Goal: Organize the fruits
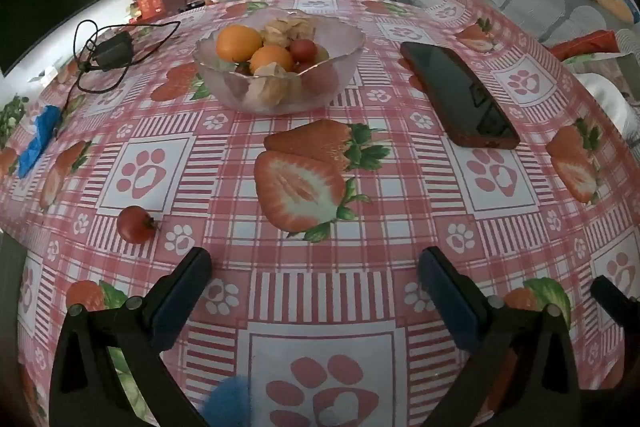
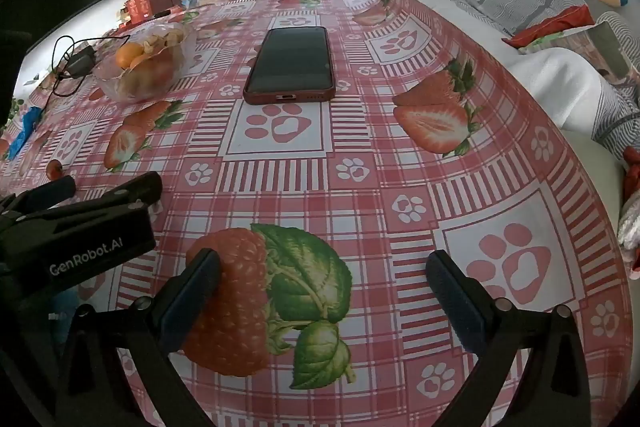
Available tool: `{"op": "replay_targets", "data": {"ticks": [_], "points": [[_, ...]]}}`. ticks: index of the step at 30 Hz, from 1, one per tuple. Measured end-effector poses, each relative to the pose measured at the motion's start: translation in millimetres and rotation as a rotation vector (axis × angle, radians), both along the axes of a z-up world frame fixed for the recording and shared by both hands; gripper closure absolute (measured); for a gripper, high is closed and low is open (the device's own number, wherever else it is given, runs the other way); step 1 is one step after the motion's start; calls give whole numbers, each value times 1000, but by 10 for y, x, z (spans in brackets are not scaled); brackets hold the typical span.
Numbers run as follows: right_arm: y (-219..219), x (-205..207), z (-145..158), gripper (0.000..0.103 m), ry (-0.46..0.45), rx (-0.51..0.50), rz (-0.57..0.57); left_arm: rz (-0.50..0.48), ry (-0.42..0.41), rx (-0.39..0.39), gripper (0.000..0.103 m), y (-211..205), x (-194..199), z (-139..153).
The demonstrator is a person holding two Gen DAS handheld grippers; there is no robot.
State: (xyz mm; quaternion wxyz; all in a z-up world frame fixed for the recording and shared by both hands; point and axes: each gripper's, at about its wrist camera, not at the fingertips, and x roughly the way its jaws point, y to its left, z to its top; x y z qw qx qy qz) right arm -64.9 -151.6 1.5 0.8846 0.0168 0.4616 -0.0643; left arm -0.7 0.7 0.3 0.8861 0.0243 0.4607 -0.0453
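Left wrist view: glass bowl [image 1: 344, 67] of oranges [image 1: 239, 43], tomatoes [image 1: 303, 49], physalis [image 1: 274, 83].

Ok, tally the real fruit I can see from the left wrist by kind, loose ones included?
Oranges: 2, in the glass bowl
Red tomatoes: 2, one in the bowl, one loose on the tablecloth
Husked golden berries: at least 3, in the bowl; more may be hidden
Total: at least 7
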Motion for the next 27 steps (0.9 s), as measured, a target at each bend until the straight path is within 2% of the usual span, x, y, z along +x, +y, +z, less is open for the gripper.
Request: {"op": "replay_targets", "data": {"ticks": [27], "points": [[5, 1, 0, 0, 3, -1, 0, 0, 1, -3, 0, -23, -4, 3]]}}
